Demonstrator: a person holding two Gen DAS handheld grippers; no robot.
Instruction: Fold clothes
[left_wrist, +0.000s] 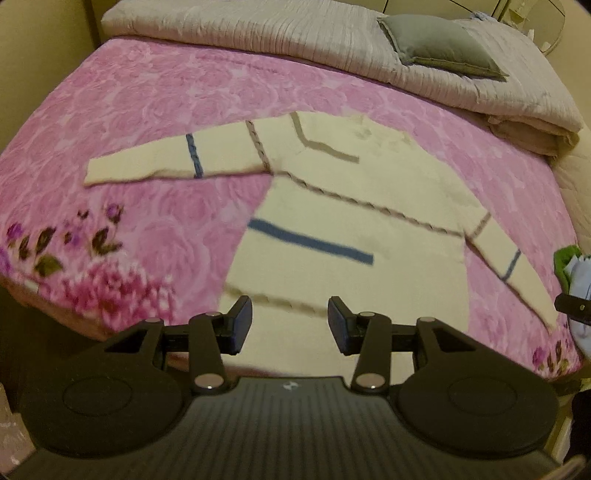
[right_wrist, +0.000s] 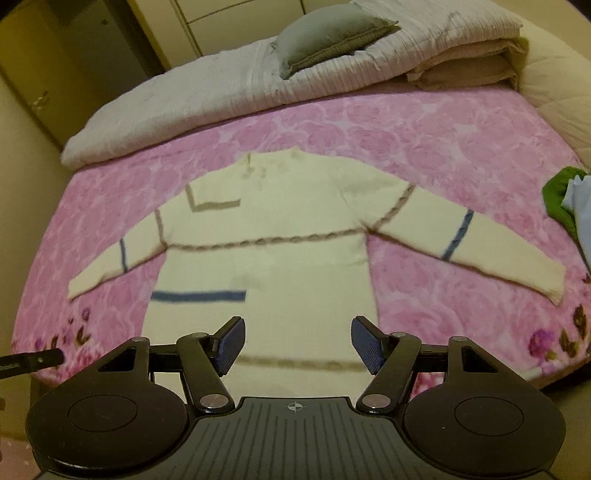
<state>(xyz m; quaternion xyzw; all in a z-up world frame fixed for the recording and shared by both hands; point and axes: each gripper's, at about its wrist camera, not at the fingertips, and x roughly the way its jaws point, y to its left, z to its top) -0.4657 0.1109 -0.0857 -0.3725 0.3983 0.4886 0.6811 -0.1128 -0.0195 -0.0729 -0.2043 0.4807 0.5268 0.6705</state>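
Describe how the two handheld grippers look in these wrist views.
Both are matte black. The left gripper and right gripper each have a ribbed grey body, round side discs, silver pivot pins and blue textured finger pads. A small crosshair mark sits centred on each body.

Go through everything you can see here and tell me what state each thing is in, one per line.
Sweater: spread flat, sleeves out, unfolded.
Blanket: spread over the bed.
Quilt: folded back along the far end.
Pillow: resting on the quilt.
Left tool: open, empty.
Right tool: open, empty.
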